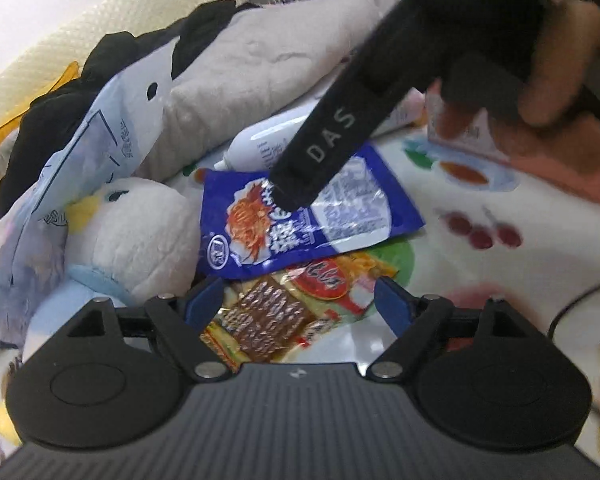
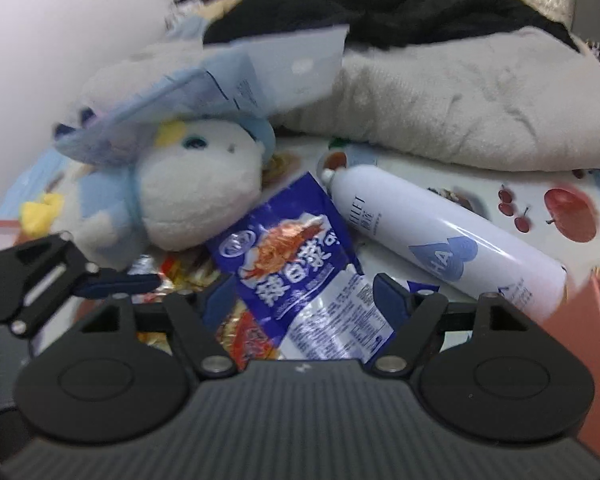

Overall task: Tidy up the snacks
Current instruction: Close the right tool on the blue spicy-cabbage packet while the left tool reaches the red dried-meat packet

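I am at the pick-up step: both grippers are closing in on the loose snack packets lying on the fruit-print bedsheet [image 1: 452, 184]. My left gripper [image 1: 300, 300] has its fingers spread wide and empty, straddling the red-and-brown snack packet [image 1: 284, 312], which sits between them at 6 o'clock in the left wrist view. The blue snack packet [image 1: 300, 224] lies partly on top of it, toward 12 o'clock from the fingers. My right gripper [image 2: 296, 300] is also wide apart and holding nothing, with the blue snack packet [image 2: 300, 280] between its fingers; in the left view its black body comes in from 1 o'clock and hovers over that packet. I judge the next move is to settle one pair of fingers onto a packet edge and pinch, taking care not to drag the overlapping one. A white spray can [image 2: 444, 240] lies at 2 o'clock and a plush toy [image 2: 196, 200] at 10 o'clock. A pink box [image 2: 596, 360] shows at 4 o'clock; I cannot tell what it contains.
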A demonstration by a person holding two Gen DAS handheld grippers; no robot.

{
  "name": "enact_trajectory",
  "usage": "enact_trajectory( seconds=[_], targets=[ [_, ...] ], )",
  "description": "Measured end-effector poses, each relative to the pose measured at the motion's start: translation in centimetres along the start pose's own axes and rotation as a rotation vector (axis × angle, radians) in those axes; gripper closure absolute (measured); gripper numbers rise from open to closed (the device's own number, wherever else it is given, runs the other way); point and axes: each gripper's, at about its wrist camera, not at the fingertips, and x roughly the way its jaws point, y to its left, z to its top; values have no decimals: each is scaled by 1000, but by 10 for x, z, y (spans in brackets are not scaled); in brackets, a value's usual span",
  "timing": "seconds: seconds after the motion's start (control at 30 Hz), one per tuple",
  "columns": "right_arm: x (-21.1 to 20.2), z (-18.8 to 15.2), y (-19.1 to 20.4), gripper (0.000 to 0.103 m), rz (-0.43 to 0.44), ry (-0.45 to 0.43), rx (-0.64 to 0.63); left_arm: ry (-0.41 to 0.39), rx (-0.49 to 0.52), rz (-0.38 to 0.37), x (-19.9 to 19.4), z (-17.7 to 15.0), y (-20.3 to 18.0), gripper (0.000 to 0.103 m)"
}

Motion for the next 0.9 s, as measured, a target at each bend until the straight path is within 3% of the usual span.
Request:
enact_trajectory(
  seconds=[0.13, 0.43, 0.53, 0.63, 0.67, 0.73, 0.87, 0.9],
  targets=[
    [29, 12, -13, 18, 46, 109, 40, 35, -15, -41, 16, -2, 8, 17],
    [60, 21, -18, 15, 44, 198, -25, 46, 20, -65, 42, -4, 17, 14],
    [68, 18, -15, 14, 71, 238, -87, 48, -33, -91, 49, -6, 26, 10],
    [72, 15, -15, 12, 97, 259, -116, 65, -152, -145, 57, -13, 42, 7],
    [73, 14, -17, 8, 113, 254, -101, 68, -183, -156, 59, -16, 47, 6],
    [74, 12, -19, 1, 141, 244, -99, 68, -193, -147, 59, -16, 47, 6],
    [73, 6, -4, 2, 113, 239, -192, 76, -218, -128, 56, -18, 42, 7],
    [72, 5, -3, 6, 113, 237, -196, 77, -226, -125, 55, -17, 41, 7]
  ],
)
